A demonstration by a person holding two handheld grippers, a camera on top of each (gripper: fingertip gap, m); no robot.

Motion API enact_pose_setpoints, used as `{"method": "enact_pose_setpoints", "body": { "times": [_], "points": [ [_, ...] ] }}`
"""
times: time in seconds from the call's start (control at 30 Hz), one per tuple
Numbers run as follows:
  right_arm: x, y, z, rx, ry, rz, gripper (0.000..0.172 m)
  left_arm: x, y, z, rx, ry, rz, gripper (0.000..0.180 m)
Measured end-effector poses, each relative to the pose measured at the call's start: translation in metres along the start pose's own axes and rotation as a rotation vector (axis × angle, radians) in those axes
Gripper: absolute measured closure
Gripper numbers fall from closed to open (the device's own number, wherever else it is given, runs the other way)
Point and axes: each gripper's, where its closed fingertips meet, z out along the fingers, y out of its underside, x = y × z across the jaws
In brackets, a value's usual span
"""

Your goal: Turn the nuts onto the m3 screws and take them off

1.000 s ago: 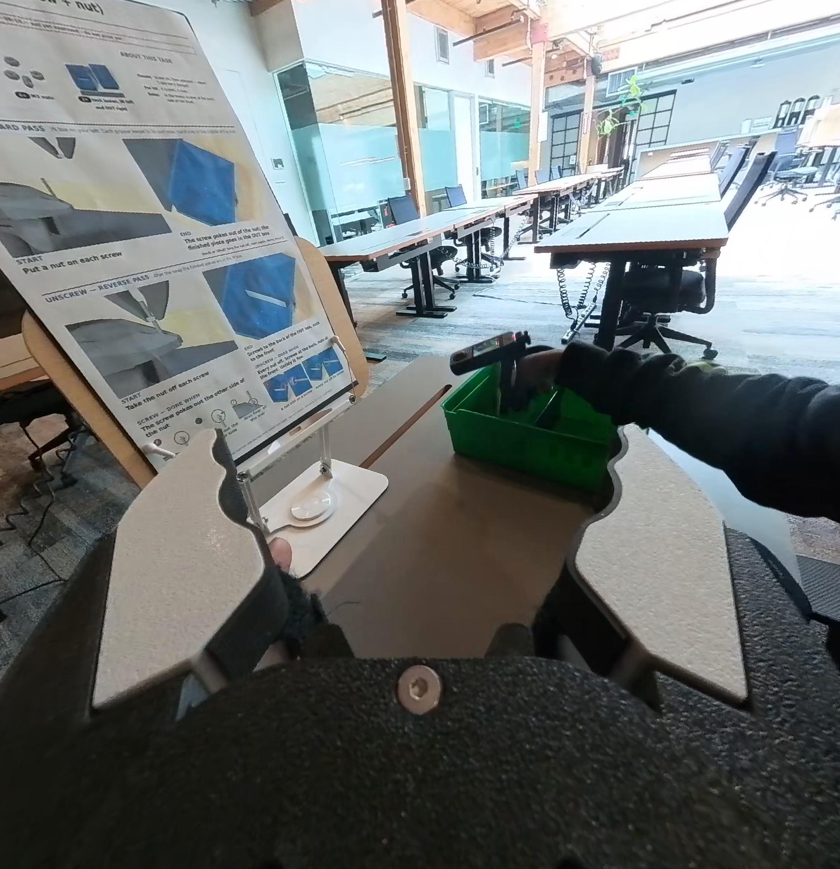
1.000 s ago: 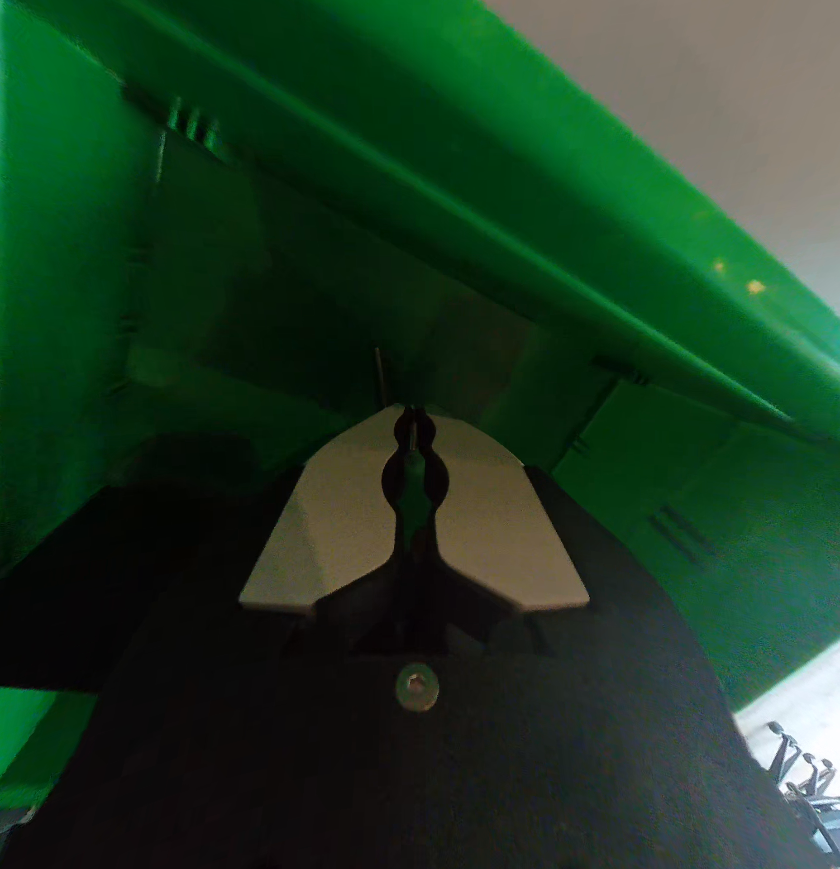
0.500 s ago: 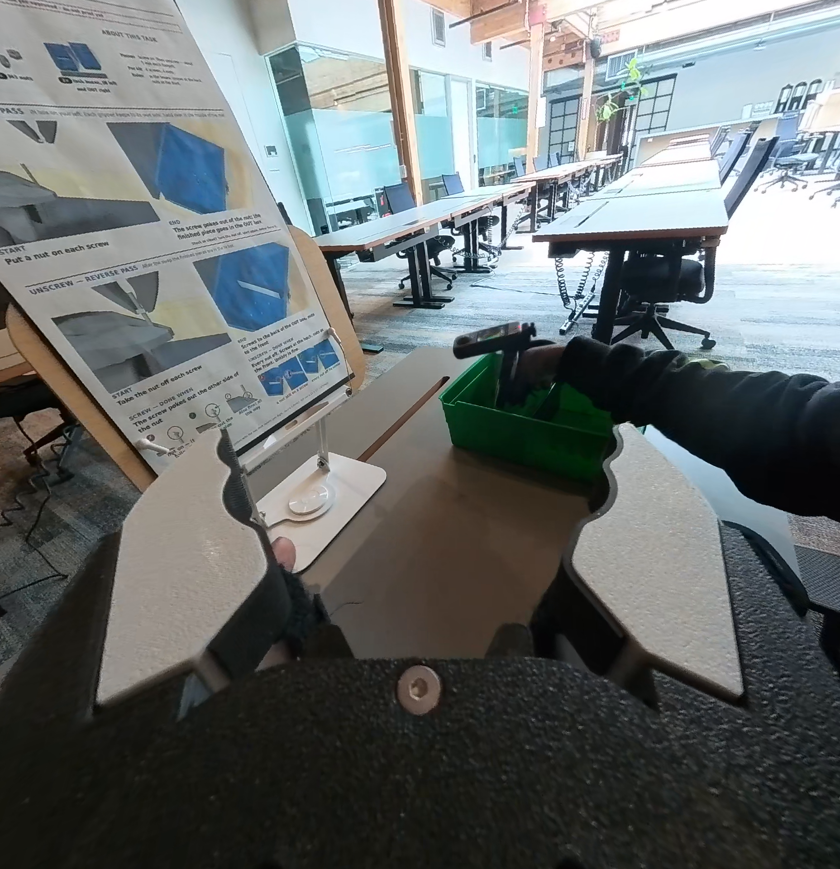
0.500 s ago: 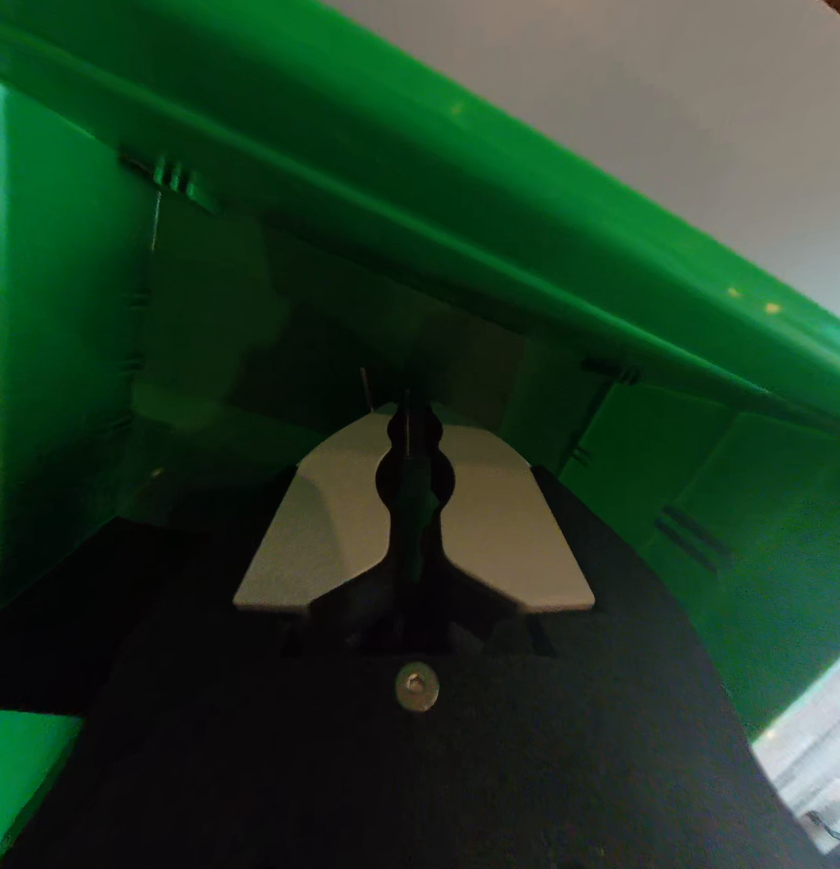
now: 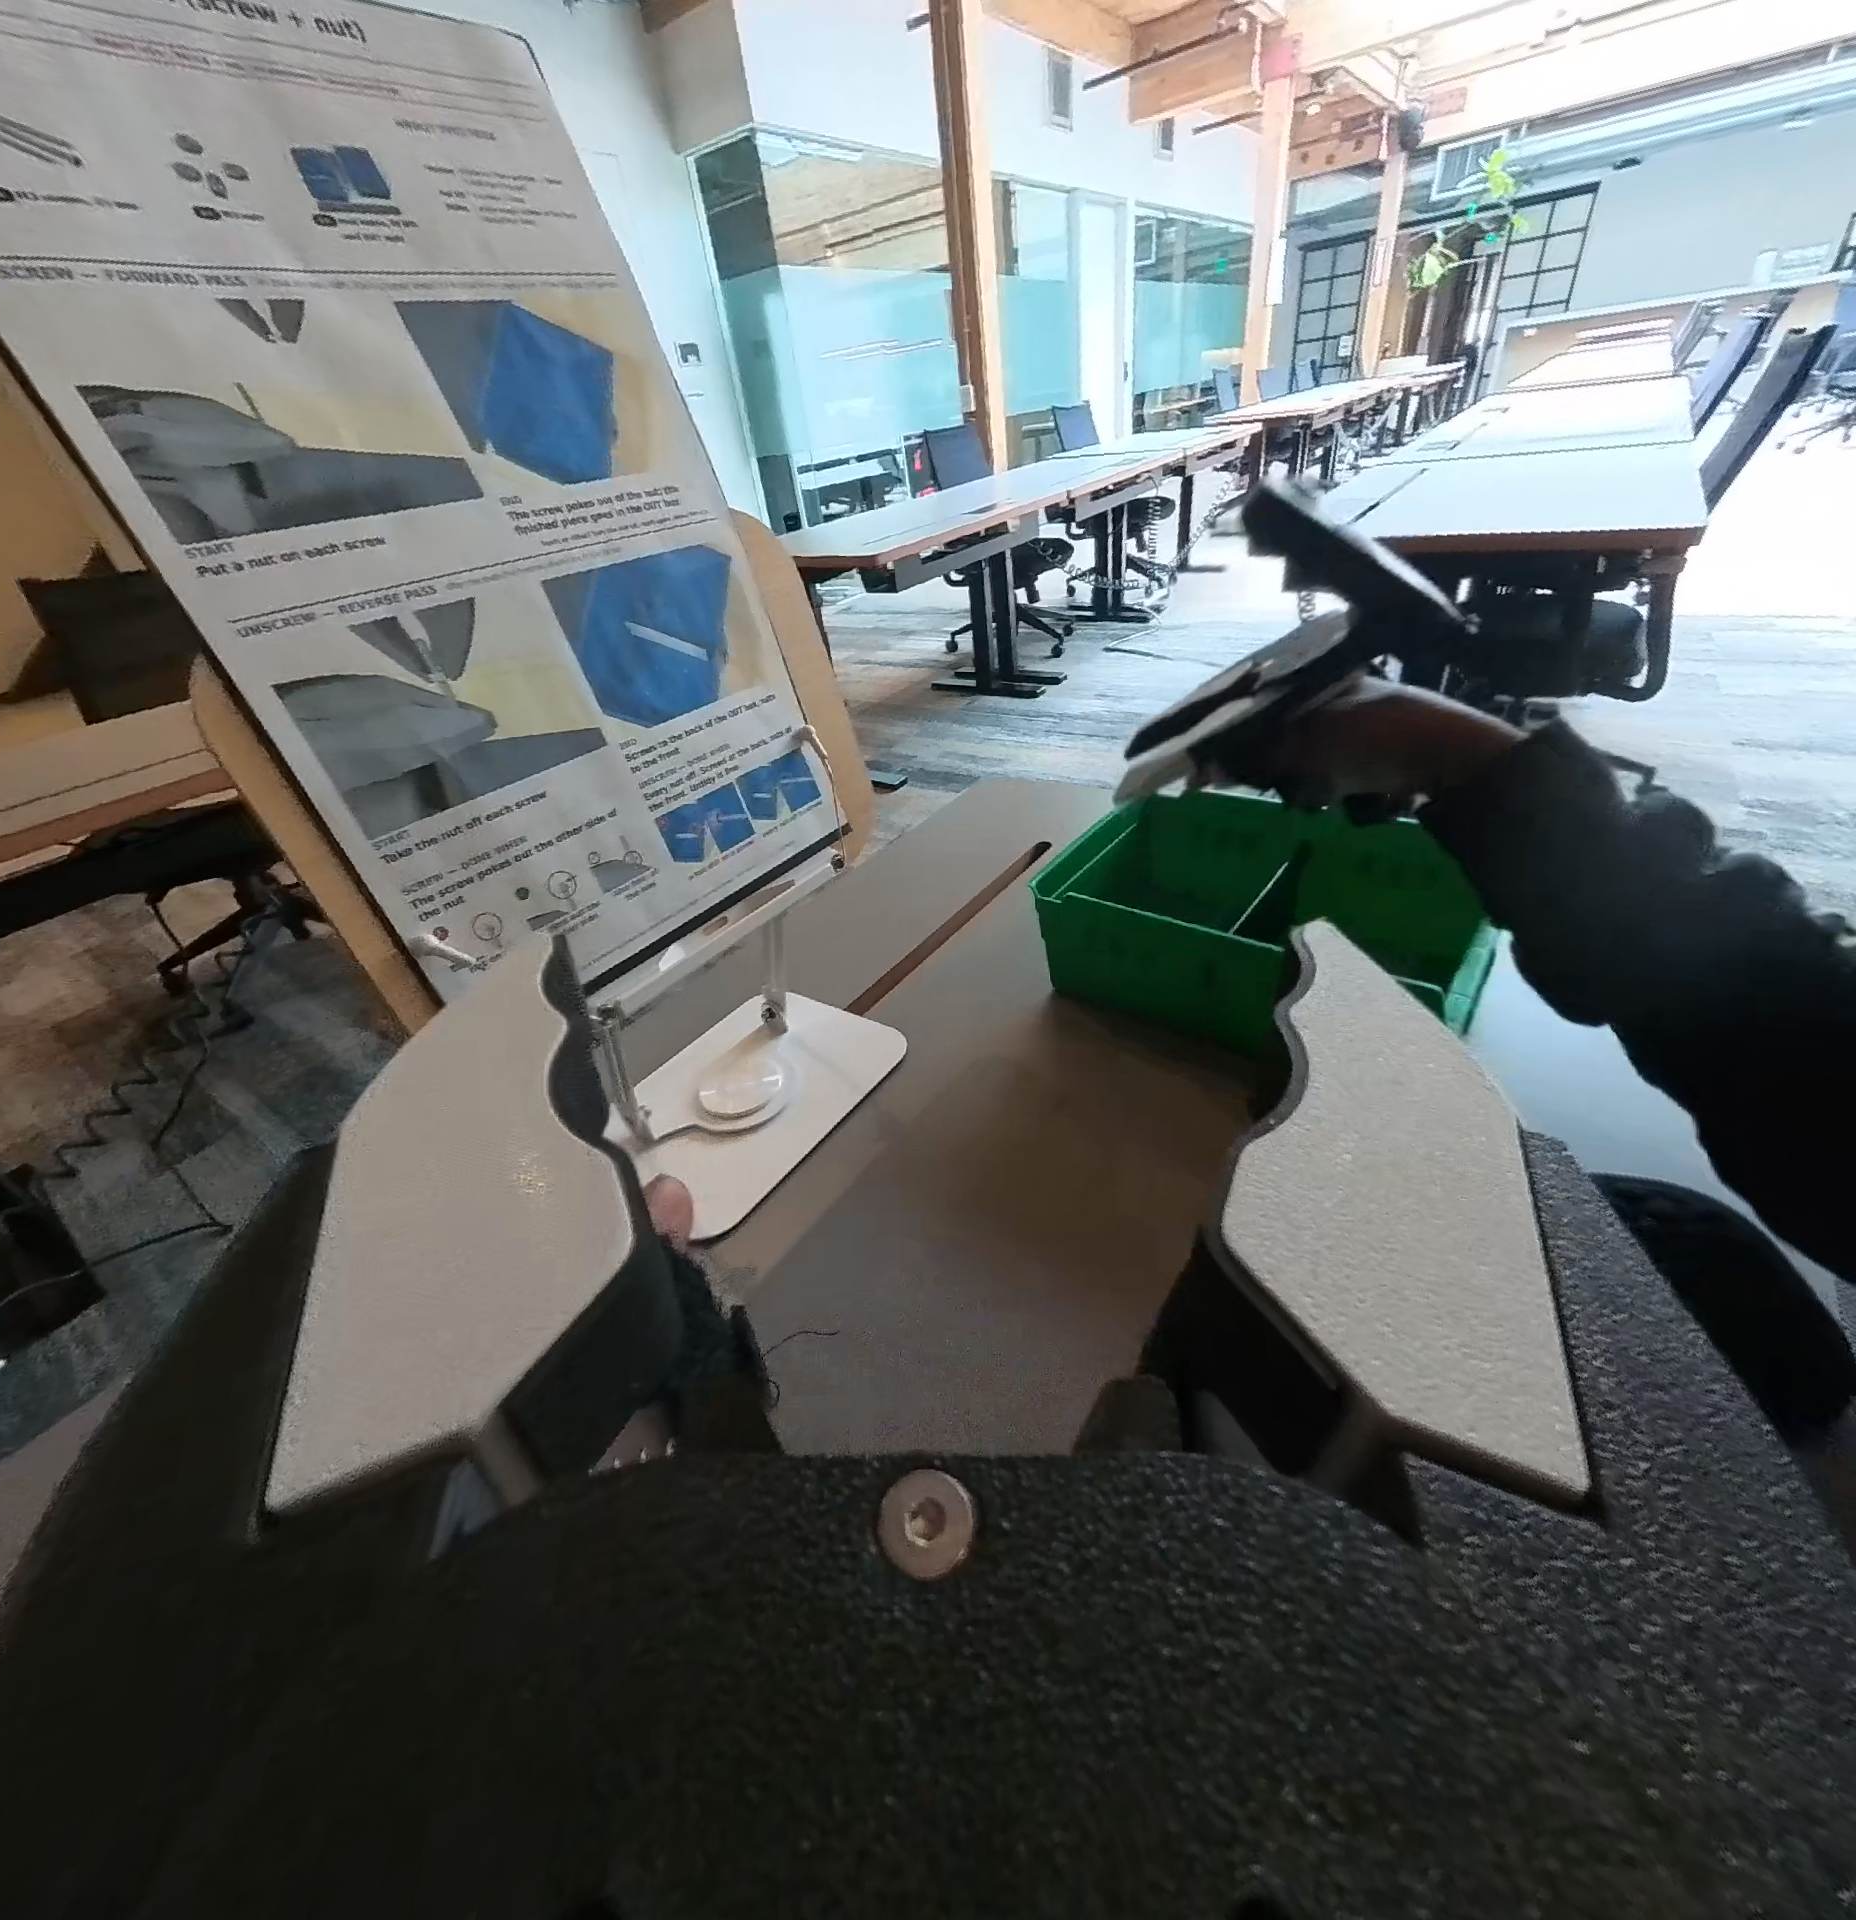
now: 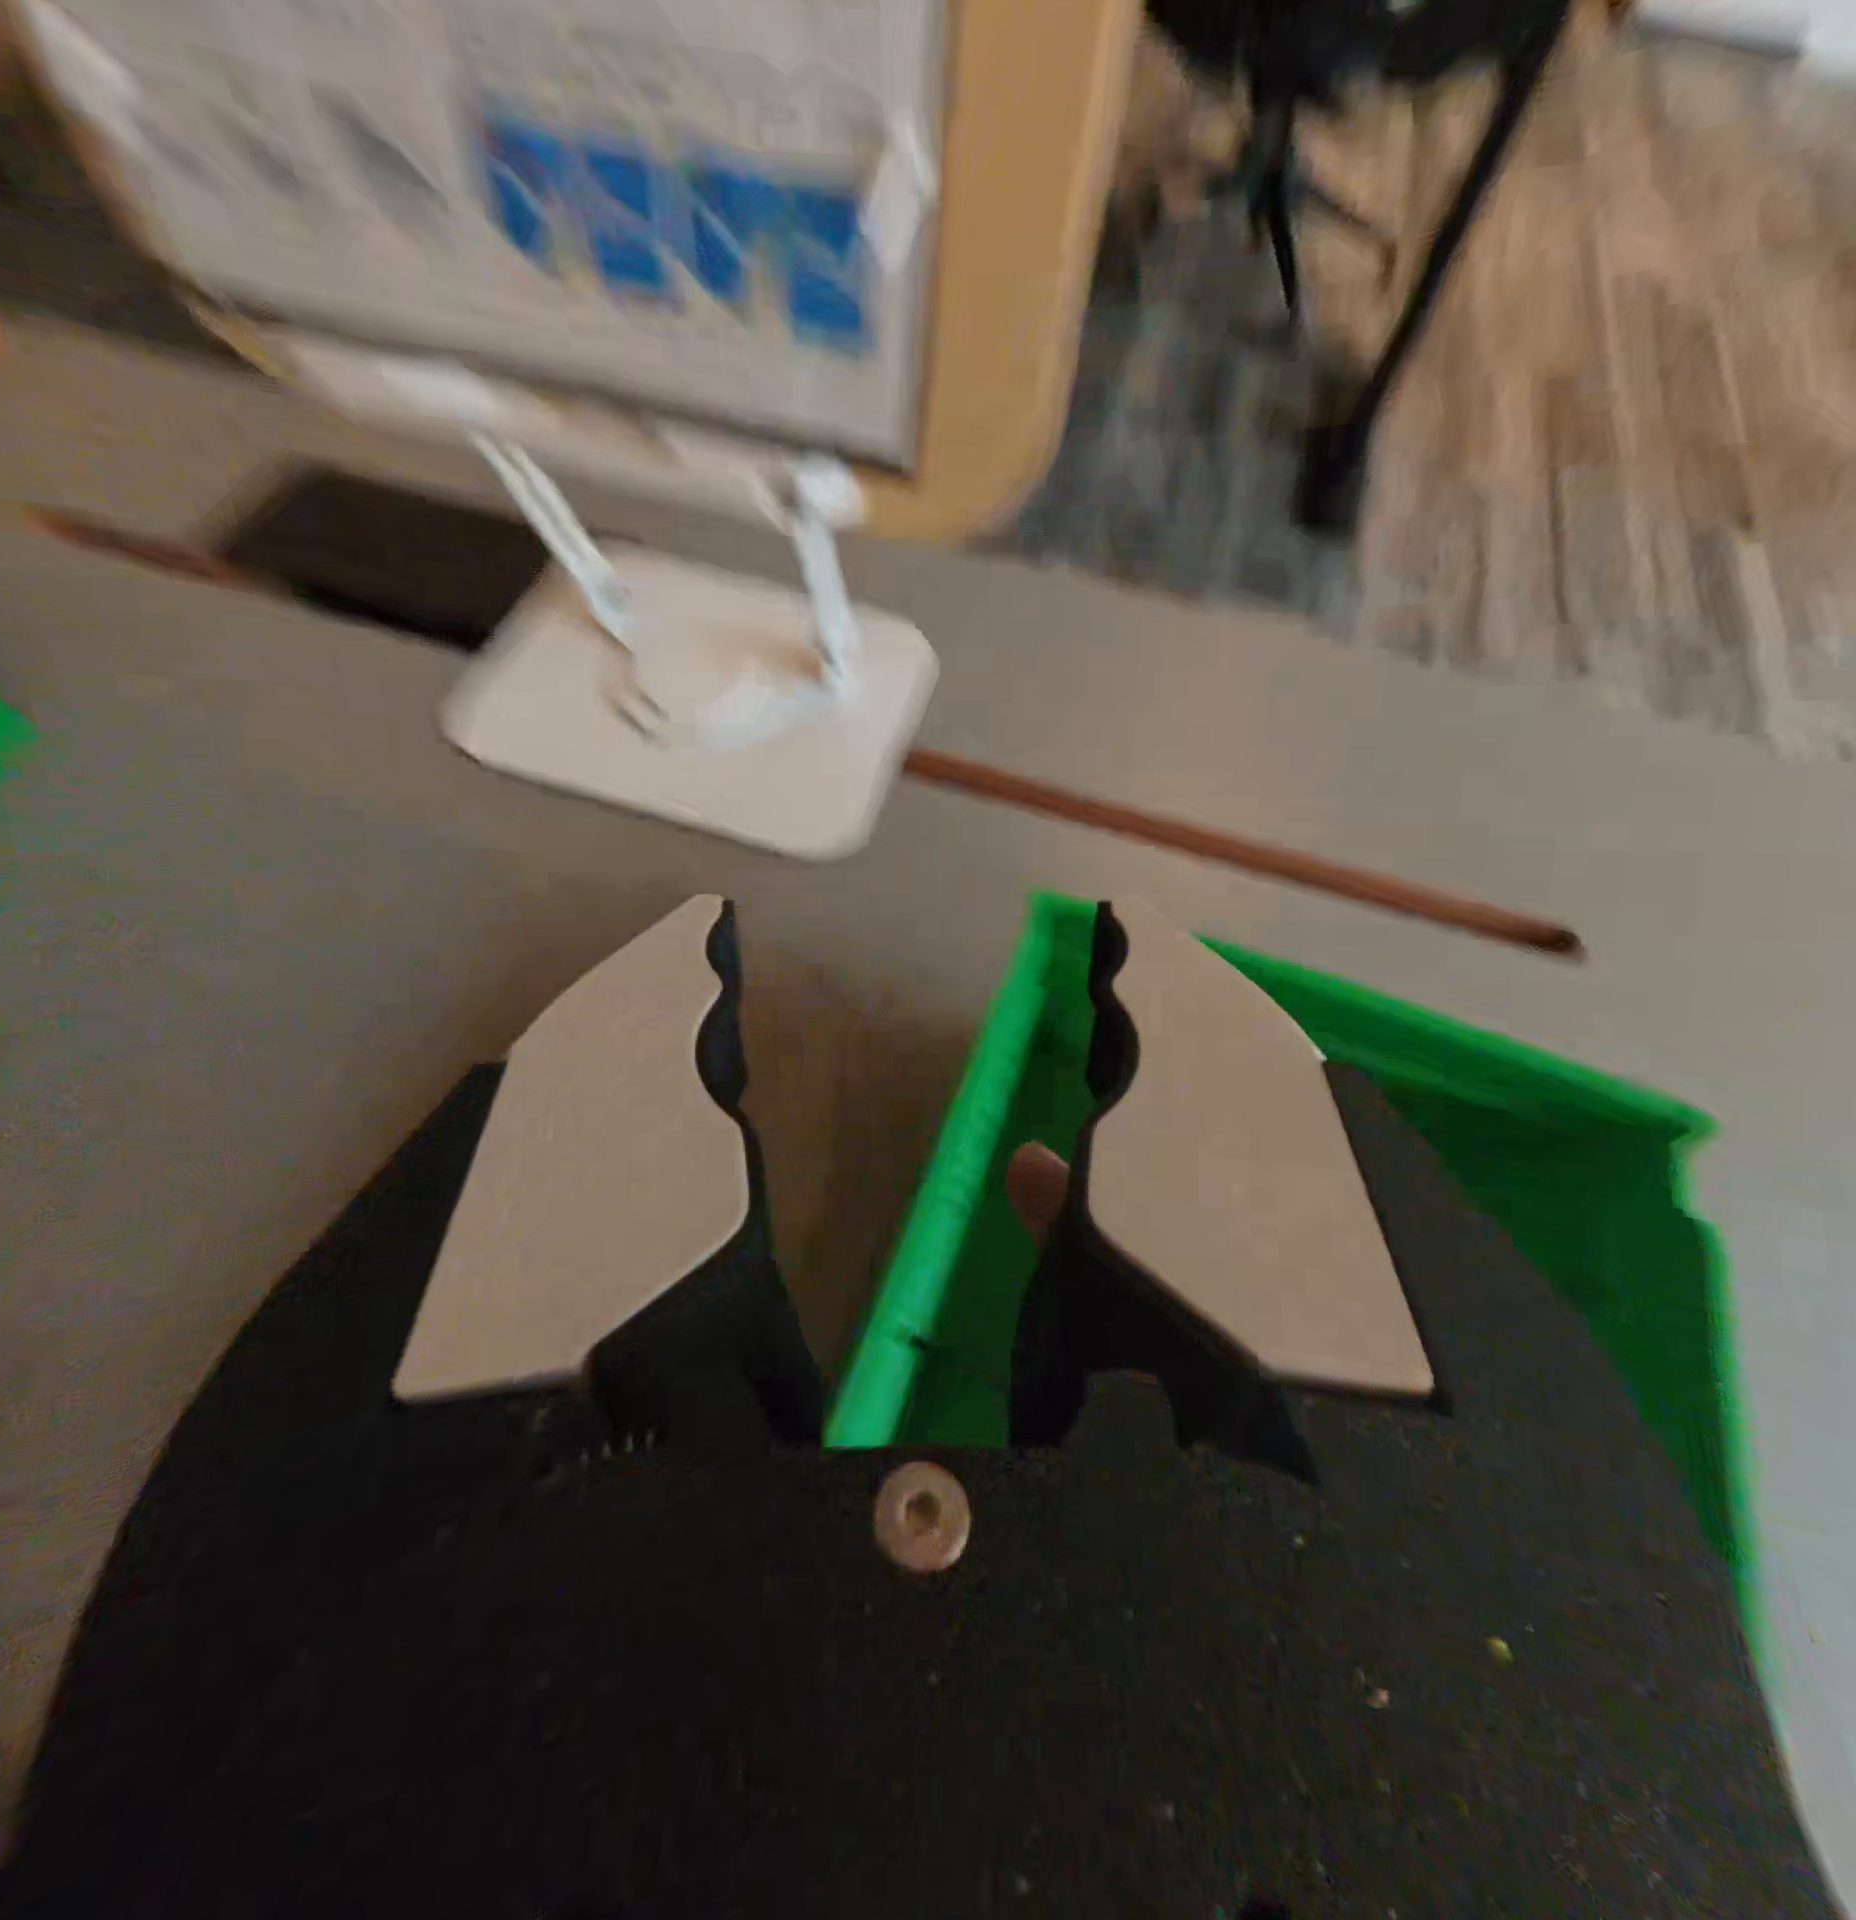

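the green bin (image 5: 1194,935), an open-topped plastic tray split by a thin divider into compartments, sat upright on the grey table near its far right edge; no screws or nuts could be made out inside it in either view.

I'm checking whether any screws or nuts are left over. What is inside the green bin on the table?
The green bin shows a thin divider splitting it into compartments, with bare green walls. No parts are visible, but the floor is hidden by the near wall, the sleeve and the tongs.
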Motion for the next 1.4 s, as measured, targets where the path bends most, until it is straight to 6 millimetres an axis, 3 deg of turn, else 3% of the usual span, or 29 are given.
{"method": "enact_pose_setpoints", "body": {
  "times": [0.1, 0.2, 0.3, 0.43, 0.53, 0.7, 0.87, 0.97, 1.2, 1.4],
  "points": [
    [-0.056, -0.049, -0.038, 0.244, -0.142, 0.03, 0.107, -0.003, -0.006, -0.013, 0.033, -0.012, -0.014, 0.06],
    [-0.092, -0.08, -0.072, 0.407, -0.202, 0.012, 0.107, -0.011, -0.011, -0.028, 0.063, -0.049, -0.031, 0.065],
    [-0.112, -0.096, -0.098, 0.516, -0.227, -0.005, 0.103, -0.022, -0.01, -0.041, 0.056, -0.109, -0.046, 0.069],
    [-0.12, -0.098, -0.113, 0.58, -0.223, -0.042, 0.087, -0.052, 0.008, -0.061, -0.04, -0.272, -0.068, 0.082],
    [-0.12, -0.094, -0.116, 0.576, -0.234, -0.053, 0.082, -0.093, 0.04, -0.084, -0.185, -0.463, -0.106, 0.119],
    [-0.119, -0.091, -0.12, 0.6, -0.3, -0.035, 0.092, -0.148, 0.128, -0.116, -0.52, -0.627, -0.28, 0.135],
    [-0.115, -0.088, -0.121, 0.6, -0.329, -0.014, 0.102, -0.169, 0.213, -0.125, -0.818, -0.594, -0.48, 0.15],
    [-0.115, -0.086, -0.121, 0.591, -0.327, -0.026, 0.104, -0.172, 0.253, -0.131, -0.99, -0.59, -0.554, 0.15],
    [-0.123, -0.086, -0.125, 0.595, -0.344, -0.062, 0.105, -0.185, 0.314, -0.139, -1.191, -0.63, -0.663, 0.158],
    [-0.119, -0.086, -0.127, 0.605, -0.328, -0.061, 0.106, -0.192, 0.333, -0.143, -1.223, -0.664, -0.706, 0.164]
  ]
}}
